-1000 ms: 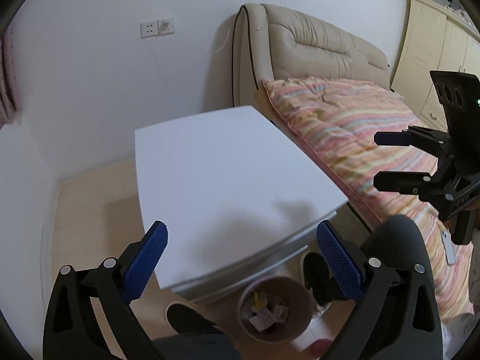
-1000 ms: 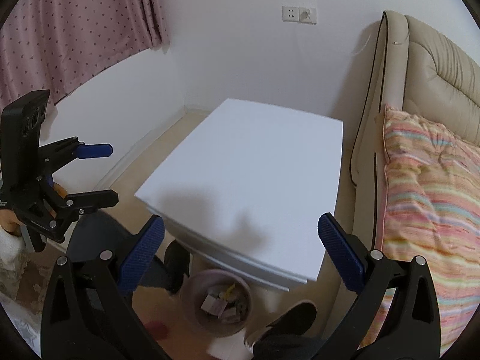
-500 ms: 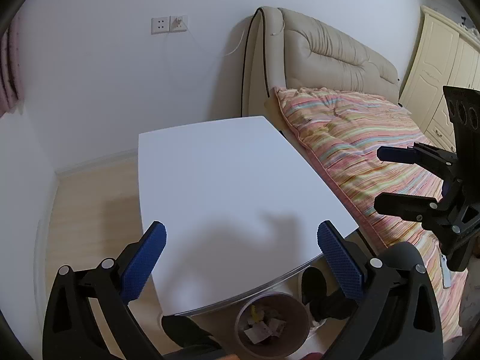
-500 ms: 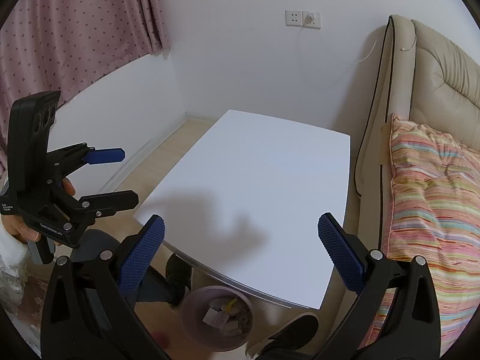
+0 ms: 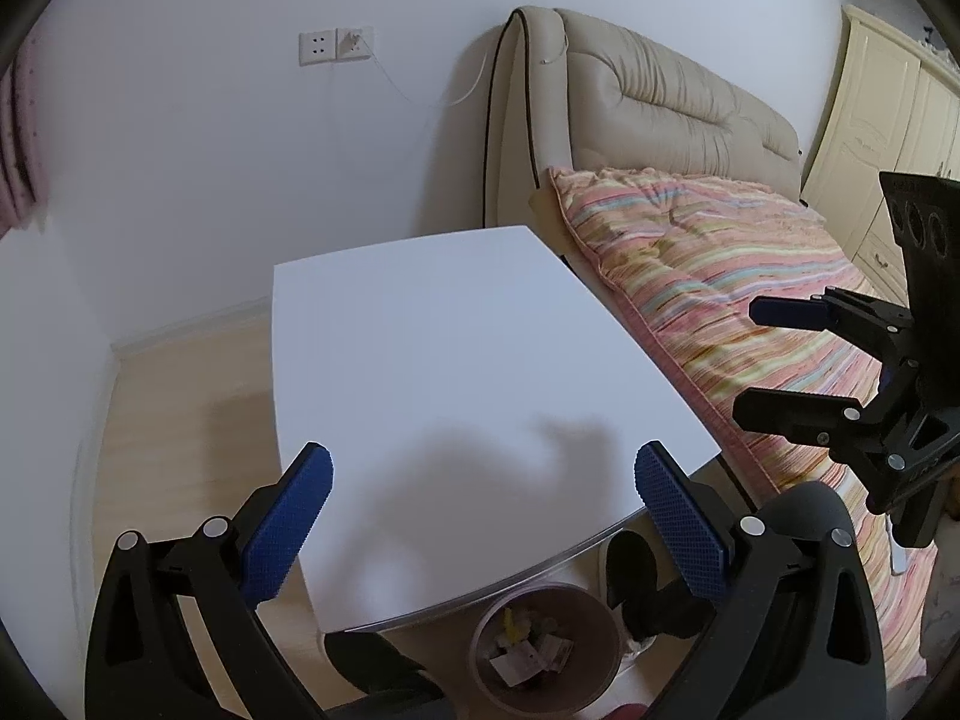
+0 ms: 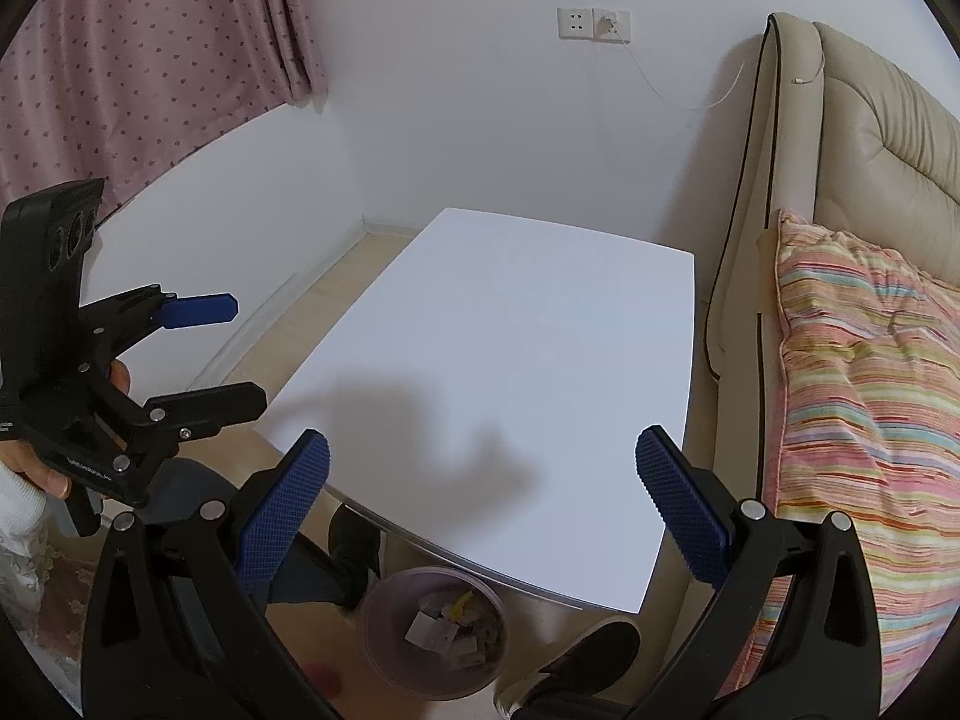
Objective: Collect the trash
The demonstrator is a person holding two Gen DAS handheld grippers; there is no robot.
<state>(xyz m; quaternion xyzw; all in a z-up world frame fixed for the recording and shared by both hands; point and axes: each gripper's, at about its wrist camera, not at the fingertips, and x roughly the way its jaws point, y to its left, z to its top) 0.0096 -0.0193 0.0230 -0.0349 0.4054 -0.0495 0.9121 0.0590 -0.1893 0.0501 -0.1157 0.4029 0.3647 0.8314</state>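
A round trash bin (image 5: pixel 543 651) stands on the floor by the near edge of a white table (image 5: pixel 456 384); it holds crumpled paper scraps. It also shows in the right wrist view (image 6: pixel 435 633). My left gripper (image 5: pixel 480 516) is open and empty above the table's near part. My right gripper (image 6: pixel 483 489) is open and empty above the same table. The right gripper also shows in the left wrist view (image 5: pixel 750 360), and the left gripper in the right wrist view (image 6: pixel 234 354). No trash shows on the tabletop (image 6: pixel 510 372).
A bed with a striped quilt (image 5: pixel 720 276) and a beige headboard (image 5: pixel 648 114) stands right of the table. A pink curtain (image 6: pixel 138 60) hangs at the left. Cream wardrobe (image 5: pixel 888 108) at the far right. Black slippers (image 5: pixel 630 564) lie by the bin.
Both grippers have risen and tilted back, so the table and bin sit lower in both views and more wall shows. Both stay open and empty.
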